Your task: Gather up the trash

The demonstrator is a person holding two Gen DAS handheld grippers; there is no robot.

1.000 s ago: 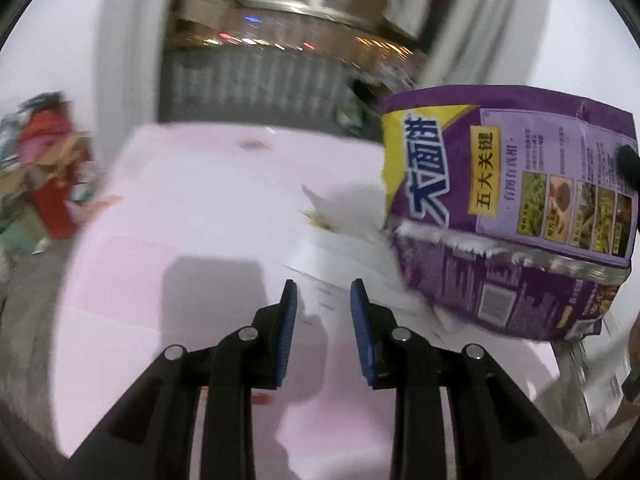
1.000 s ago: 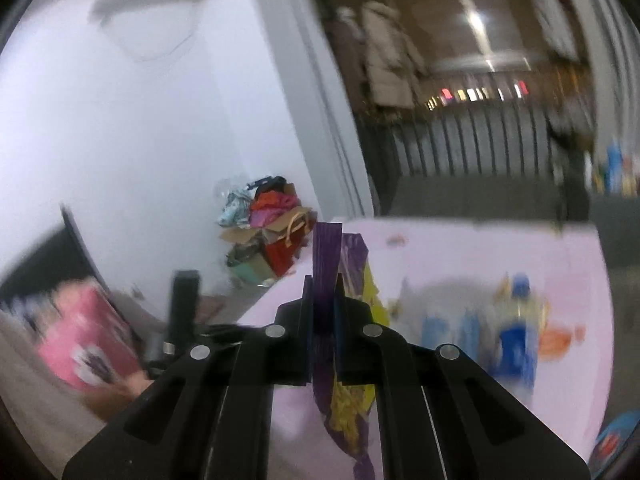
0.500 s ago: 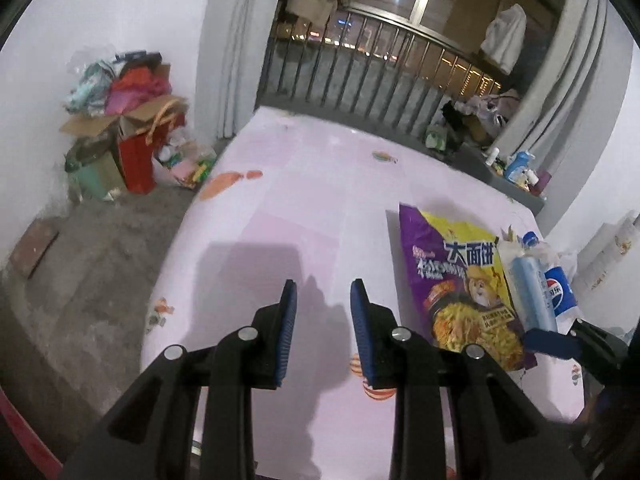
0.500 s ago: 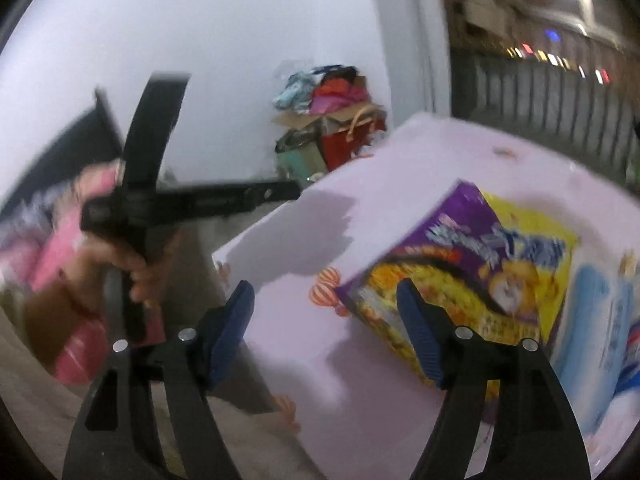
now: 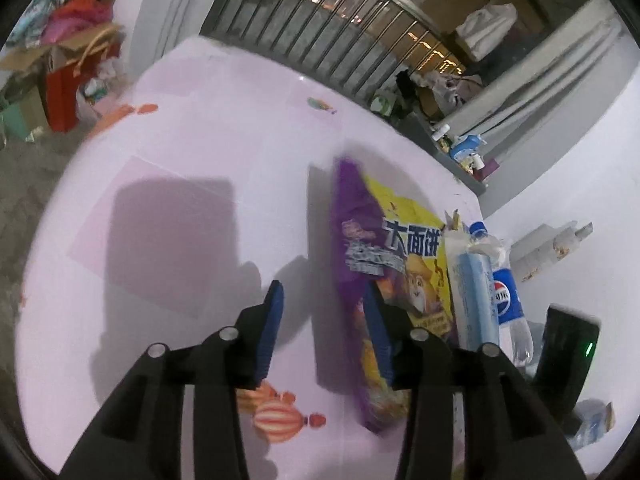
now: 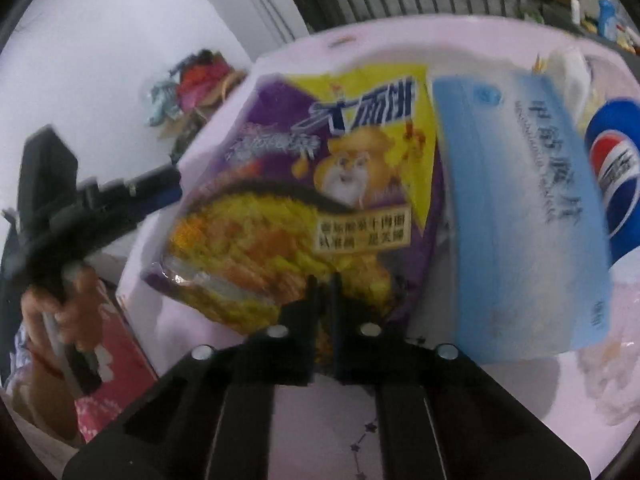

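Note:
A purple and yellow noodle bag point(image 5: 408, 248) lies on the pink sheet point(image 5: 200, 140), with its left purple edge raised. My right gripper point(image 6: 324, 284) is shut on the bag's point(image 6: 320, 184) near edge. My left gripper point(image 5: 322, 292) hovers at the bag's left side and its jaws are opening. The raised purple edge stands just inside its right finger, and the pads do not press on it. Beside the bag lie a light blue packet point(image 5: 472, 288) and a Pepsi bottle point(image 5: 506, 300).
A black device with a green light point(image 5: 568, 352) stands at the right. Boxes and bags are piled point(image 5: 60, 60) on the floor at the far left. A railing point(image 5: 340, 28) runs behind the sheet. A person's hand point(image 6: 60, 308) grips the left gripper's handle.
The right gripper opened and let the bag drop onto the pink sheet, then came down and shut on its near edge. The left gripper moved toward the bag and its jaws widened.

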